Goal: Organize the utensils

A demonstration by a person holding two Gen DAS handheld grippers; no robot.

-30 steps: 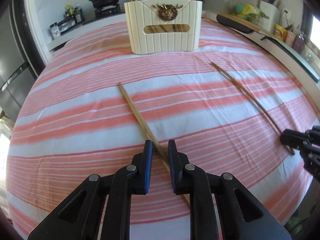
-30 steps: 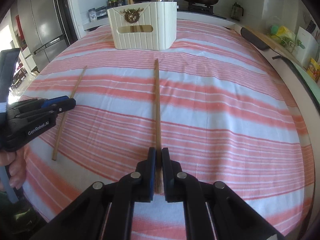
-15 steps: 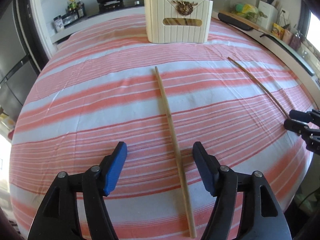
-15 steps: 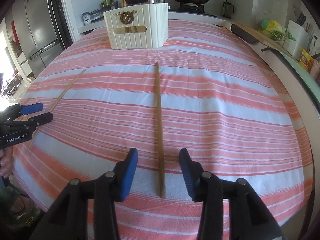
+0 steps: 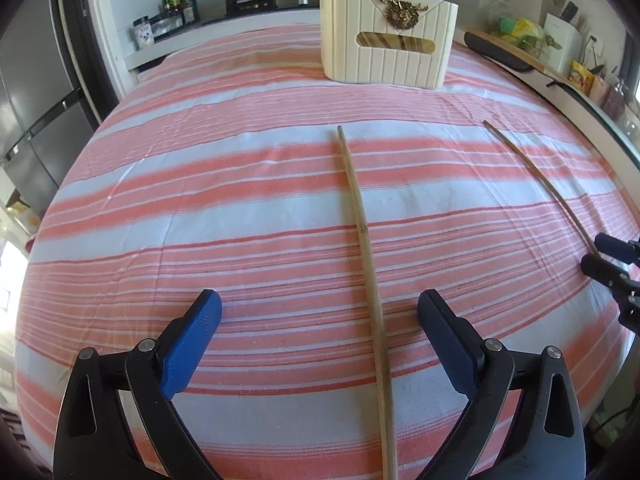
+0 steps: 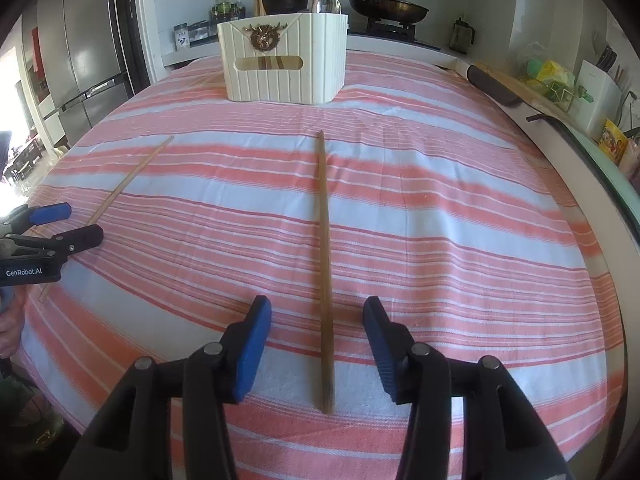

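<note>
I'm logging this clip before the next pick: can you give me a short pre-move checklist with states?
1. Left tongs opening, chopstick between the pads untouched: ok.
2. Right tongs opening, darker chopstick between the pads, free: ok.
3. Both chopsticks lie flat on the striped cloth, apart: ok.
4. Cream holder upright at the far end: ok.
5. Room left inside holder: cannot tell.

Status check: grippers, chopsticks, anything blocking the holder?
Left gripper and right gripper opening, nothing gripped. One chopstick and another flat on striped cloth. Path to cream utensil holder clear.
</note>
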